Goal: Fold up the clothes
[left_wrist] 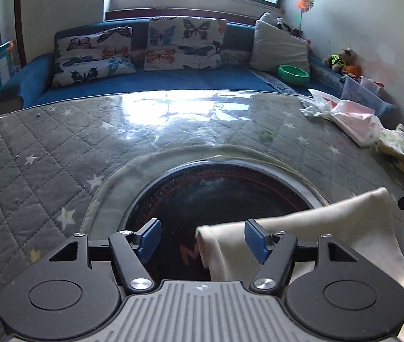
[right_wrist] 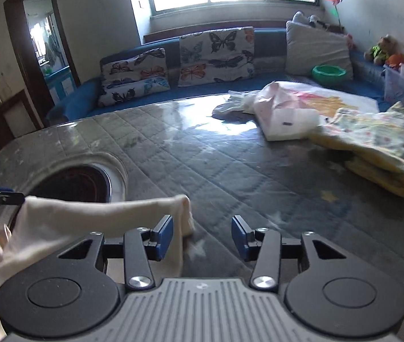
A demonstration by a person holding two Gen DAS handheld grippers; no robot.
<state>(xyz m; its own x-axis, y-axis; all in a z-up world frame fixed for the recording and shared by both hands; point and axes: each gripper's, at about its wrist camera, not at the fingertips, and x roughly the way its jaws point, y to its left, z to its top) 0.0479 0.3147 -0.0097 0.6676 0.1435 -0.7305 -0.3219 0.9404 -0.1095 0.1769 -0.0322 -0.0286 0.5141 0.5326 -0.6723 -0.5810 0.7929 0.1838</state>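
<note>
A soft cream cloth [right_wrist: 93, 213] lay loose between both grippers, left gripper [left_wrist: 202, 240] and right gripper [right_wrist: 202, 235], jaws apart, on the quilted grey worktop [right_wrist: 230, 165]; folded clothes [right_wrist: 373, 142] were nearby.

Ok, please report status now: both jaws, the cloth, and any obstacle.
Left gripper open, right gripper open. Cream cloth released, draped between them. Folded clothes piled far right; nothing blocking.

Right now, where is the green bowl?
The green bowl sits on the blue sofa at the far right in both views, in front of the plain grey pillow, past the folded clothes.
</note>
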